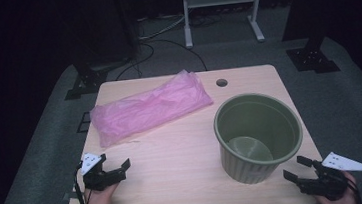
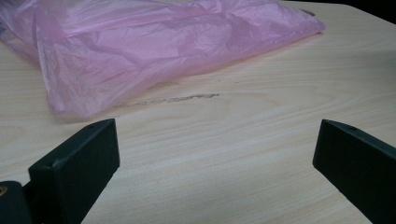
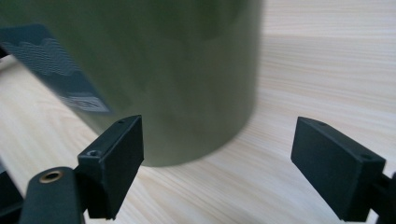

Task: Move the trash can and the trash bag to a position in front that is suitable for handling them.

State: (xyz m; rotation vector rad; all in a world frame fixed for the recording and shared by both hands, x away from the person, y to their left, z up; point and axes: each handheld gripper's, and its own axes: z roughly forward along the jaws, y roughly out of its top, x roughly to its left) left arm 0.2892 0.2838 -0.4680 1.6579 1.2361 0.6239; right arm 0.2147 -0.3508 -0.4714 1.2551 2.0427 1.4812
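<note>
Trouble could come from the thin pink plastic bag (image 1: pixel 150 106) lying flat at the table's (image 1: pixel 185 172) back: left gripper (image 1: pixel 113 164), jaws apart, might slip. Right gripper (image 1: pixel 296 167), also open, could bump the green pot (image 1: pixel 258 135).

A light wooden table (image 1: pixel 174 158) with a small round hole (image 1: pixel 222 83) near its far edge stands on grey carpet (image 1: pixel 359 100). Beyond it, a white metal frame (image 1: pixel 221 7), black stand feet (image 1: pixel 85 83) and loose cables (image 1: pixel 163 43) fade into what seems a dark, unlit room.
</note>
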